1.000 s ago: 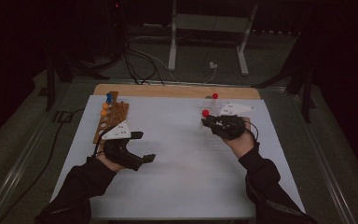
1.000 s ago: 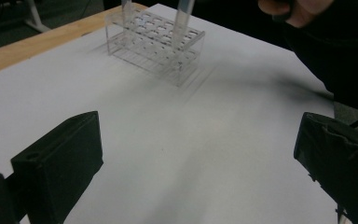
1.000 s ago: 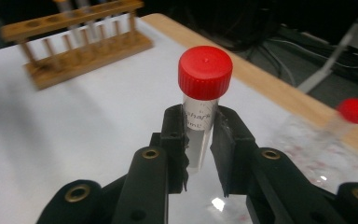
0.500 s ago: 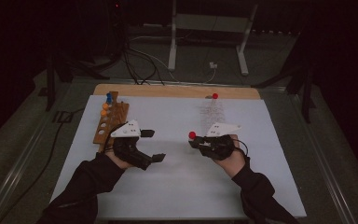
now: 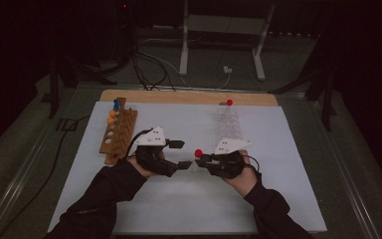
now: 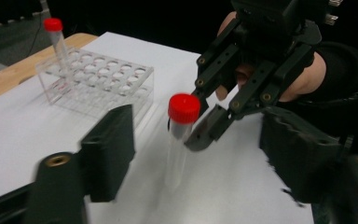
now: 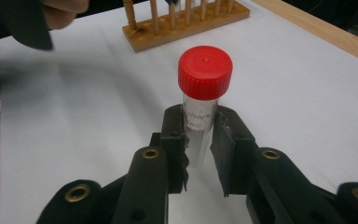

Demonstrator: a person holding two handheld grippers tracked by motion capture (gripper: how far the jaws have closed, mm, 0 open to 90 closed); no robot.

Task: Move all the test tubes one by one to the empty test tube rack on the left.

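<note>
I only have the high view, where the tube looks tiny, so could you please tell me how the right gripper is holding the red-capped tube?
Observer: The right gripper is shut on the red-capped tube, its fingers pinching the handwritten label just under the cap.
Operator: Thank you. Does the left gripper hold it too?
Observer: Not yet. The left gripper has just been closing its fingers. In its own view the tube stands in the gap between them, untouched.
Operator: And the clear rack?
Observer: The clear rack holds one other tube, red-capped and upright in a corner hole.
</note>
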